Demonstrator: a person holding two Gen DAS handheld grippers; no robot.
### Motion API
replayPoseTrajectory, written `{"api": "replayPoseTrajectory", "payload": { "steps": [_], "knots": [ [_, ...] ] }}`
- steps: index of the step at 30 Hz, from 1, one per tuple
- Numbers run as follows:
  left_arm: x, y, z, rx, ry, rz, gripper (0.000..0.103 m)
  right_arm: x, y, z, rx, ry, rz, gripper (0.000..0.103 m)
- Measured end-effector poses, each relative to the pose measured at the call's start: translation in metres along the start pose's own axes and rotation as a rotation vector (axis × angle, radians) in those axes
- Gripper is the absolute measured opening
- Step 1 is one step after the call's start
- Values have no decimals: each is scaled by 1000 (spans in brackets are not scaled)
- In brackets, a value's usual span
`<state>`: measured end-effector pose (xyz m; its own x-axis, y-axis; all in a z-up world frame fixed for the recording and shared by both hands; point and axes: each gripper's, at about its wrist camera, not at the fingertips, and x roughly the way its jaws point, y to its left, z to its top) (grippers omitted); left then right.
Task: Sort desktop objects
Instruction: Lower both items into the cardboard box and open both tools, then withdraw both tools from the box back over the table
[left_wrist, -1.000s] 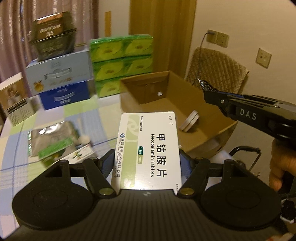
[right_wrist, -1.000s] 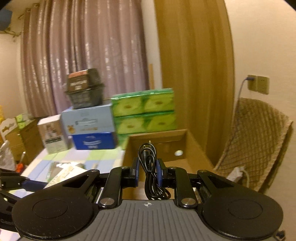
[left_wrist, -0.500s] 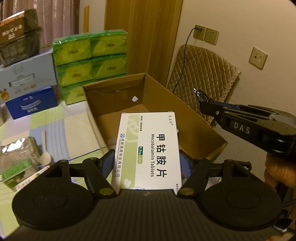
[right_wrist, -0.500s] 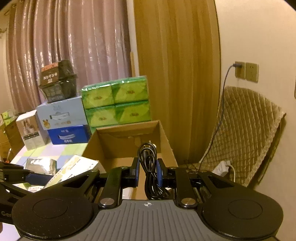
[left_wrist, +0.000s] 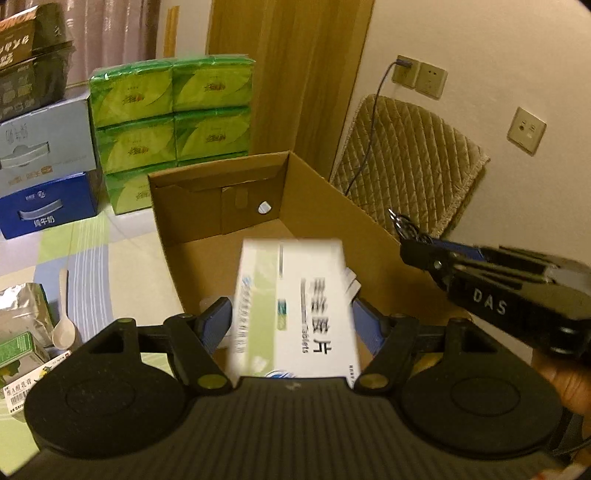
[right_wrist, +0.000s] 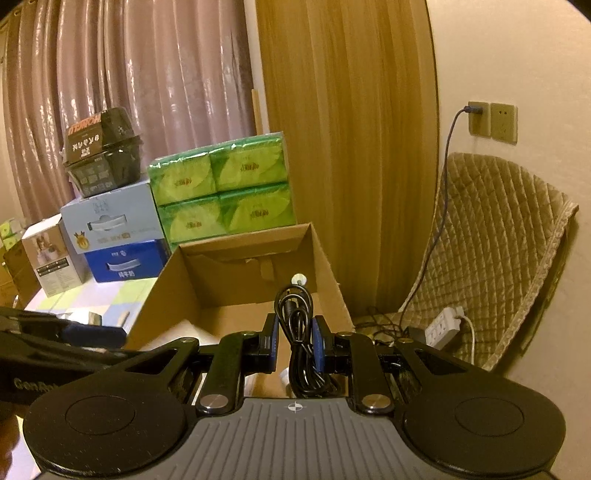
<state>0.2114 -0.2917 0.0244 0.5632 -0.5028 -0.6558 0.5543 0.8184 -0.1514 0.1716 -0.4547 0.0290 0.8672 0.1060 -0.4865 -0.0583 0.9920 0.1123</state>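
Note:
A white and green tablet box (left_wrist: 293, 310) is motion-blurred between the fingers of my left gripper (left_wrist: 291, 321), over the open cardboard box (left_wrist: 325, 199). The jaws stand wider than the tablet box, with a gap on each side. My right gripper (right_wrist: 294, 341) is shut on a coiled black cable (right_wrist: 295, 332) and hovers above the same cardboard box (right_wrist: 325, 254). The right gripper also shows in the left wrist view (left_wrist: 406, 236), at the box's right wall. The left gripper shows at the left edge of the right wrist view (right_wrist: 92, 334).
Green tissue packs (left_wrist: 171, 110), a pale blue carton (left_wrist: 44, 144) and a dark blue carton (left_wrist: 46, 208) stand behind the cardboard box. A foil pouch (left_wrist: 22, 314), a white spoon (left_wrist: 62, 325) and small packets lie on the tablecloth at left. A quilted chair (right_wrist: 491, 251) stands at right.
Both grippers moved over the cardboard box. My left gripper's jaws have opened and the tablet box, held firmly before, now blurs and tilts between them.

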Motion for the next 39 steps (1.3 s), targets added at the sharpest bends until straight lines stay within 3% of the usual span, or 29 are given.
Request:
{"api": "replayPoseTrajectory", "payload": {
  "steps": [14,15,18,30,39],
  "knots": [
    [-44,30,-19,-45,-33,70,72,4,18,-2,5,18,56,16],
    [-47,32,-20,-54,-34,71,72,5,19,-1,7,20,70,21],
    [-56,39,-26,-78,-38,81,73,3,21,2,9,8,79,62],
    [-90,65,-63,-141,-37,144,78,-33,22,-11,51,0,61,66],
    [-127,79,-90,-154,-39,201,84,-66,58,-24,52,6,118,75]
  ]
}}
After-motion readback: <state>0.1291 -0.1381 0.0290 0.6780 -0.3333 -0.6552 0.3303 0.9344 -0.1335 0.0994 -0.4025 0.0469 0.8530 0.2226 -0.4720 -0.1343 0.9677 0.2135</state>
